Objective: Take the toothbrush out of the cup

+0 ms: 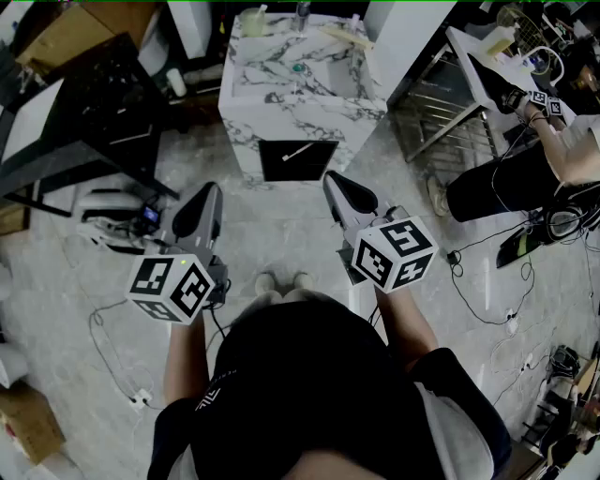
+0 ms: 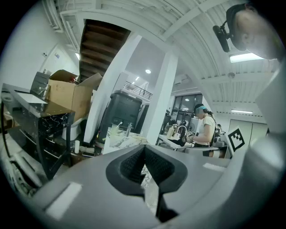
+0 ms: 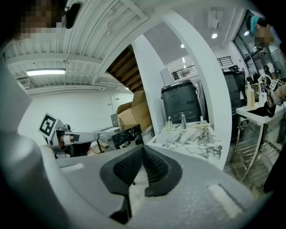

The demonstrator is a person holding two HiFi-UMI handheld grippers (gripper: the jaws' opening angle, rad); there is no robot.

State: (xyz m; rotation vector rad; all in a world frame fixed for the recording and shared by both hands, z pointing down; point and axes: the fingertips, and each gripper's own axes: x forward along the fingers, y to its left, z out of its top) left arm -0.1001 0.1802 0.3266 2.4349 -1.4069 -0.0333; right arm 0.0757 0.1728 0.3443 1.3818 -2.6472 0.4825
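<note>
A pale cup [image 1: 251,21] with a toothbrush standing in it sits at the far left corner of the marble sink counter [image 1: 281,103]. The cup also shows small and distant in the left gripper view [image 2: 113,130] and in the right gripper view [image 3: 169,125]. My left gripper [image 1: 210,191] and right gripper [image 1: 330,178] hover over the floor in front of the counter, well short of the cup. Both point roughly level toward it. The left gripper [image 2: 144,148] is shut with its pads together and nothing held. The right gripper [image 3: 143,147] is likewise shut and empty.
A faucet [image 1: 302,13] stands at the counter's back, and a dark opening [image 1: 296,157] is in its front. A black table [image 1: 84,112] and cardboard box [image 1: 66,33] are at left. At right are a metal rack [image 1: 450,117], a seated person [image 1: 525,178], and cables [image 1: 487,300] on the floor.
</note>
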